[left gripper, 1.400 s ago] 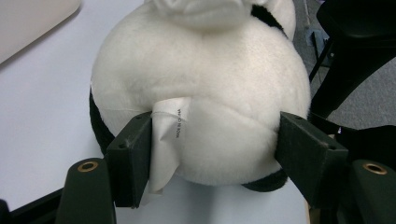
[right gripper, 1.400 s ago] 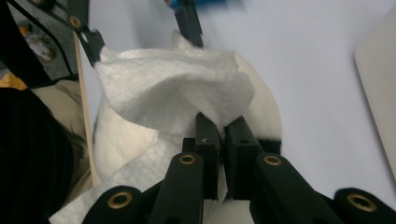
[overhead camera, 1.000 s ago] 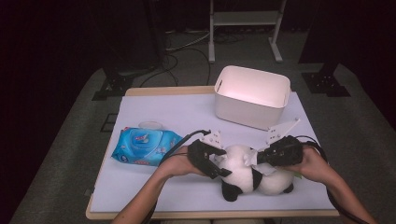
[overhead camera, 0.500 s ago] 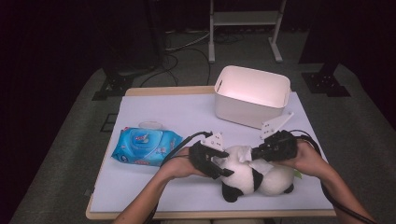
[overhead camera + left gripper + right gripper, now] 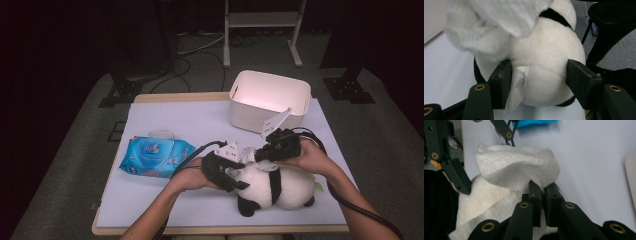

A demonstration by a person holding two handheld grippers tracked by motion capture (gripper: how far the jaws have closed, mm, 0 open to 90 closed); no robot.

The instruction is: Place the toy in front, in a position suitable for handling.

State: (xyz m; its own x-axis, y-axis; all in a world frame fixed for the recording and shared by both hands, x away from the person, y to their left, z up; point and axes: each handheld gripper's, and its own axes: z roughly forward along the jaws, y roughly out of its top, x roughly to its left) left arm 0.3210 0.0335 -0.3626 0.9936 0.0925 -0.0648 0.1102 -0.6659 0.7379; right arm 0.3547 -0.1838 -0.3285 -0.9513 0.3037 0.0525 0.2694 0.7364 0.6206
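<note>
A black-and-white panda plush (image 5: pixel 280 189) lies on its side near the table's front edge. My left gripper (image 5: pixel 235 175) comes at it from the left. In the left gripper view its pads (image 5: pixel 502 79) press on both sides of the panda's round white body (image 5: pixel 544 62), beside a sewn-in tag; the jaws have just been closing on the plush. My right gripper (image 5: pixel 260 154) hovers over the panda's top, shut on a white wipe (image 5: pixel 248 154). In the right gripper view the crumpled wipe (image 5: pixel 516 168) bunches over the closed jaws (image 5: pixel 543 188) and drapes onto the plush.
A blue pack of wet wipes (image 5: pixel 156 156) lies at the left of the white table cover (image 5: pixel 200 120). A white bin (image 5: pixel 270 100) stands at the back right. Cables trail from both grippers toward the front edge.
My right gripper has carried the wipe to the left and a little away from the front edge, over the panda. The left gripper has stayed put and its jaws have narrowed on the plush.
</note>
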